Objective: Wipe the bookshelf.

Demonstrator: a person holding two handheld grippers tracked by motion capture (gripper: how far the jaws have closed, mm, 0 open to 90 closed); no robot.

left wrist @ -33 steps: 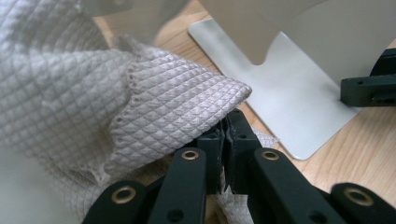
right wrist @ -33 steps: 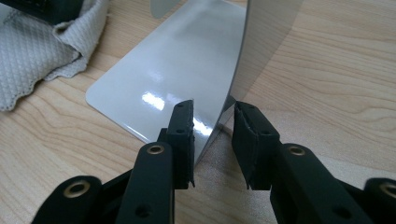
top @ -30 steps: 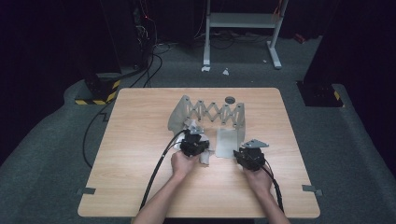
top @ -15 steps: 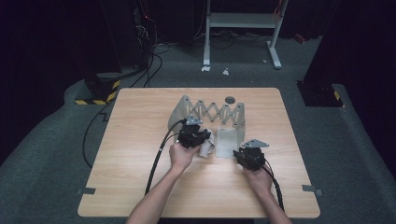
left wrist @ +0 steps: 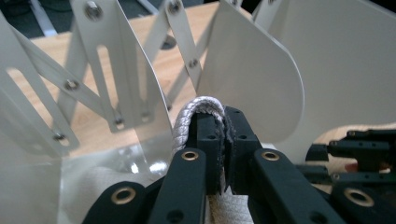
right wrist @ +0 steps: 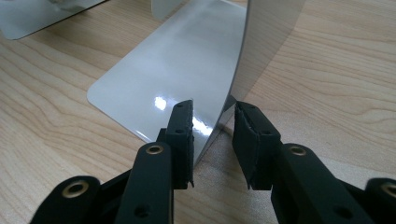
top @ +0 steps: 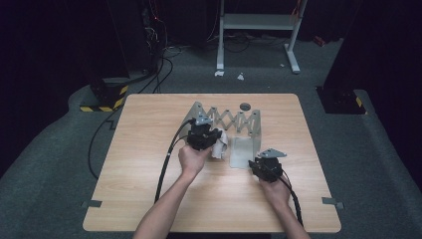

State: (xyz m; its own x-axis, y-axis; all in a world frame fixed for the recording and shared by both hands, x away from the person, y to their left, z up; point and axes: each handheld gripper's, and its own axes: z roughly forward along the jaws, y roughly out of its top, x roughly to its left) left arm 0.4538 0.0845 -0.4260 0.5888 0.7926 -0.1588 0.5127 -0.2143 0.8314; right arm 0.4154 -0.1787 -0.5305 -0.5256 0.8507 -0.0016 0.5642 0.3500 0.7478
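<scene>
A grey metal folding rack (top: 234,120) with a scissor lattice stands at the table's middle. My left gripper (top: 214,139) is shut on a white cloth (top: 221,145), held just in front of the rack's left plates. In the left gripper view the cloth's stitched hem (left wrist: 200,109) loops over the closed jaws of my left gripper (left wrist: 223,127), with the rack's plates (left wrist: 250,77) close behind. My right gripper (top: 256,162) is open. Its jaws straddle the bottom edge of the rack's upright end plate (right wrist: 268,37), above the flat base plate (right wrist: 182,74), at my right gripper (right wrist: 214,127).
A small dark round disc (top: 245,106) lies on the wooden table (top: 149,179) behind the rack. Cables (top: 166,159) trail from the left gripper off the table's front. On the floor beyond stand a white frame (top: 259,22) and a black box with hazard stripes (top: 102,97).
My left gripper has carried the white cloth away from the person, up to the rack's left plates. The right gripper has stayed at the end plate.
</scene>
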